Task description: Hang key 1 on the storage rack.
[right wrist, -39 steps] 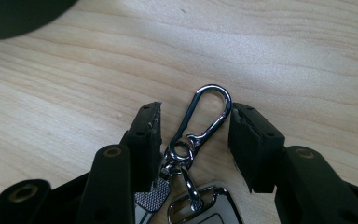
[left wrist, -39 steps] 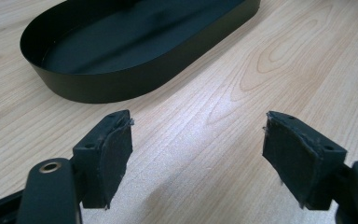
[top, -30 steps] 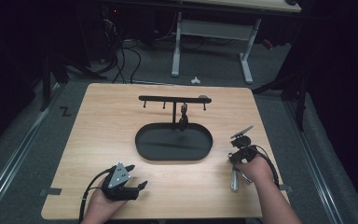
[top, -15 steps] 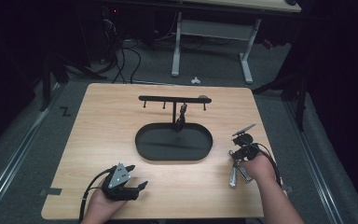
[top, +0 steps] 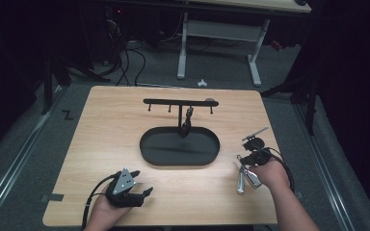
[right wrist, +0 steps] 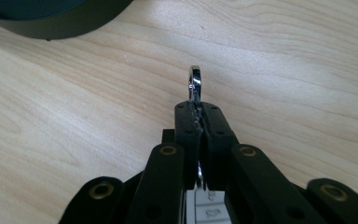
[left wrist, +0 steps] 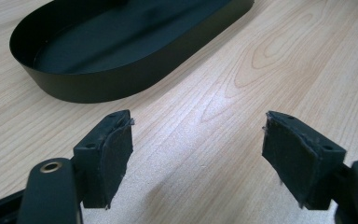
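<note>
The right gripper (top: pixel 241 166) clamps a chrome wrench (right wrist: pixel 195 86) between its closed jaws, which have just been closing on it; the tool's ring end sticks out past the pads above the wooden surface (top: pixel 106 130), near the right edge and just right of a black oval tray (top: pixel 147 149). The left gripper (top: pixel 142 185) rests at the near left of the surface, jaws spread wide with nothing between them, the tray's wall ahead of it. A black hook rack (top: pixel 173 102) stands at the tray's far side, a small dark item hanging from it.
</note>
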Demonstrator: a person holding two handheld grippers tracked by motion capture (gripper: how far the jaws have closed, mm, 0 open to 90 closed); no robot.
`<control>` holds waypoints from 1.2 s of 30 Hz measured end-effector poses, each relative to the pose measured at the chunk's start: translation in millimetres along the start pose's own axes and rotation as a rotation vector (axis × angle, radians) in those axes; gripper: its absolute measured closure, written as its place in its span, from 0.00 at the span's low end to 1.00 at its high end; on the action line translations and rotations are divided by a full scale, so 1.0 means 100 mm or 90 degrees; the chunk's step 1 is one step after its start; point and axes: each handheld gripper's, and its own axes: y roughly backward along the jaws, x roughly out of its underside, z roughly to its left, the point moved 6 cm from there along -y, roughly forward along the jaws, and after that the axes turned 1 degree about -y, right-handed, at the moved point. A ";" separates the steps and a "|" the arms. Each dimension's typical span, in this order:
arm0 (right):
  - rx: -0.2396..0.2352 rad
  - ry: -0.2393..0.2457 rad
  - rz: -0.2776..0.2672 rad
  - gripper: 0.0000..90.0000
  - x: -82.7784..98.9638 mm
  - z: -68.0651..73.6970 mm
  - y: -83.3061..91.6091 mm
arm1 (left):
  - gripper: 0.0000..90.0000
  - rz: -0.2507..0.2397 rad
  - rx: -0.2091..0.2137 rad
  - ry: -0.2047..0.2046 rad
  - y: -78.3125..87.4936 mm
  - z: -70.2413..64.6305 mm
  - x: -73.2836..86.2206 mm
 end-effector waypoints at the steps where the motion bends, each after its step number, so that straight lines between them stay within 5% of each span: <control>1: 0.000 0.007 -0.004 0.97 0.00 0.00 0.03 | 0.27 0.000 0.000 -0.001 0.00 0.00 0.00; 20: -0.013 0.049 -0.052 0.97 -0.23 0.22 0.71 | 0.27 -0.004 0.003 -0.002 0.00 -0.02 -0.01; 36: -0.014 0.090 -0.088 0.97 -0.58 0.44 0.98 | 0.27 -0.003 0.003 -0.004 0.01 -0.02 -0.01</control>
